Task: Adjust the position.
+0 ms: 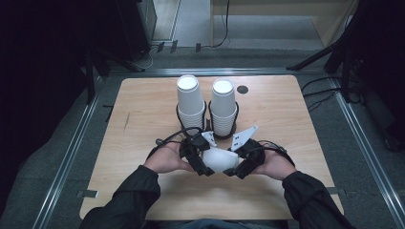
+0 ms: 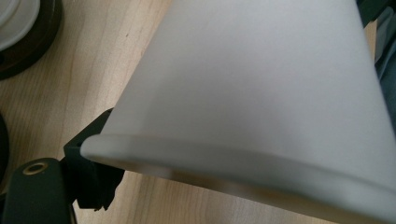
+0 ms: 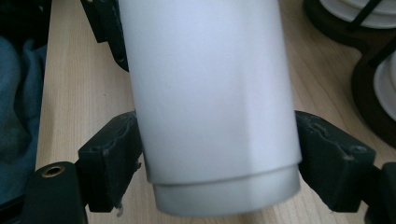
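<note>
A white paper cup (image 1: 218, 160) lies on its side just above the wooden table (image 1: 138, 114), near the front, held between both grippers. My left gripper (image 1: 204, 168) is at the cup's wide rim end; in the left gripper view one black finger (image 2: 91, 154) touches the rim of the cup (image 2: 261, 93) and the other is hidden behind it. My right gripper (image 3: 219, 163) has the narrow base end of the cup (image 3: 210, 93) between its two pads (image 3: 112, 158), which press on both sides.
Two tall stacks of white cups (image 1: 190, 102) (image 1: 223, 106) stand upright in dark wire holders at the middle back of the table. A small black round disc (image 1: 242, 89) sits behind the right stack. The person's sleeves enter from the bottom edge.
</note>
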The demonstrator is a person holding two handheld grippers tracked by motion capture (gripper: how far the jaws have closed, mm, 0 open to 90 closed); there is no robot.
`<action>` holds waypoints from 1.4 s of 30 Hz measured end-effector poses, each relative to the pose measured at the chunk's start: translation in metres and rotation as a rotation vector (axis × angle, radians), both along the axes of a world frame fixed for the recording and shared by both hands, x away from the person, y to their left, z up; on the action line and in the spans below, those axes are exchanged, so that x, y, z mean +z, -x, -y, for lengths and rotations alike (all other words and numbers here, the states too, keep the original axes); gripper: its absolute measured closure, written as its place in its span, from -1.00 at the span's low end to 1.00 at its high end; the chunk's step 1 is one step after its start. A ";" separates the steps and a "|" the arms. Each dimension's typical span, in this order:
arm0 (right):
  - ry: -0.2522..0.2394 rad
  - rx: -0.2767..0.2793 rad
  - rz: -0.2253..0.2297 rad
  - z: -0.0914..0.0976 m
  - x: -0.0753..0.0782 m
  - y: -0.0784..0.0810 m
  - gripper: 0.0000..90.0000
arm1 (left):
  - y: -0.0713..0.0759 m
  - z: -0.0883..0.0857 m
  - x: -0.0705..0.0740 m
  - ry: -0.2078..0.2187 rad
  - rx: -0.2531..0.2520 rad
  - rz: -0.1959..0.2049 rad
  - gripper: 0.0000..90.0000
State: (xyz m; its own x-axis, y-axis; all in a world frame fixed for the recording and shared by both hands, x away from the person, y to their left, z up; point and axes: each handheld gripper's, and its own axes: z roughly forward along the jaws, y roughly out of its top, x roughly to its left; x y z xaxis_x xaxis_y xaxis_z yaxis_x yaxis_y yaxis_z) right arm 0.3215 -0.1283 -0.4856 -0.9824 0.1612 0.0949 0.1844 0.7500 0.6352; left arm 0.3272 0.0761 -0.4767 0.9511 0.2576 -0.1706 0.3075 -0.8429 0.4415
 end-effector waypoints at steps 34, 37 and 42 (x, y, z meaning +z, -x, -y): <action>-0.144 -0.056 0.001 0.024 0.022 -0.004 -0.45 | 0.001 -0.043 0.018 0.288 0.083 0.053 -1.00; -0.177 -0.077 -0.001 0.029 0.025 -0.005 -0.45 | 0.000 -0.047 0.019 0.332 0.104 0.047 -1.00; -0.219 -0.091 0.001 0.033 0.029 -0.006 -0.45 | 0.002 -0.049 0.020 0.374 0.125 0.044 -1.00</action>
